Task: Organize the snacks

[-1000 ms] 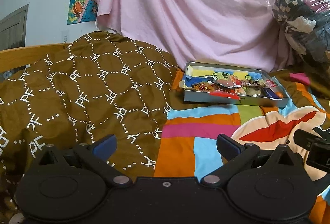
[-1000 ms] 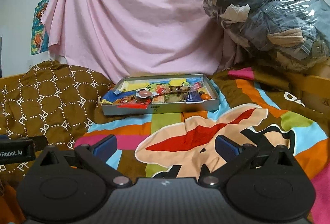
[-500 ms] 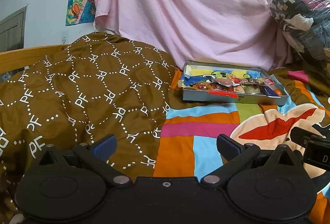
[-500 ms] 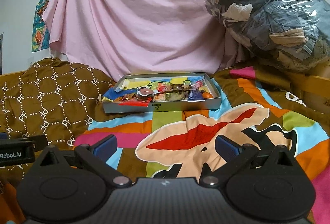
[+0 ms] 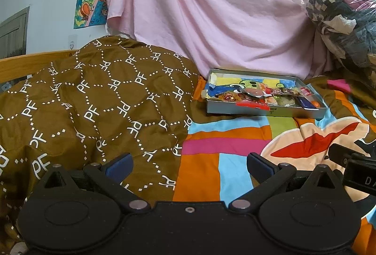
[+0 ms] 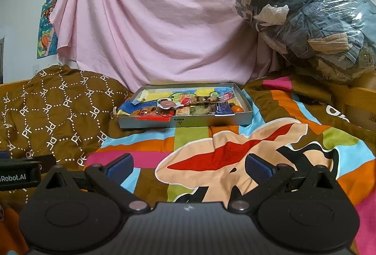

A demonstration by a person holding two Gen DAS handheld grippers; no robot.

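Ahead, on a bed covered by a bright patchwork blanket, sits a shallow grey tray holding the snacks, well apart from both grippers. Inside it, a row of small wrapped packets lies along the near wall: a red wrapper at the left end hanging slightly over the rim, a dark blue packet toward the right, and a small orange fruit, possibly a mandarin, in the near right corner. The tray's far half shows only its colourful cartoon lining. The left gripper has its blue-padded fingers spread wide and holds nothing; the right gripper is likewise wide apart and empty. A brown patterned quilt is heaped left of the tray. Behind hangs a pink sheet, and a clear plastic bag of clothes is piled at the right.
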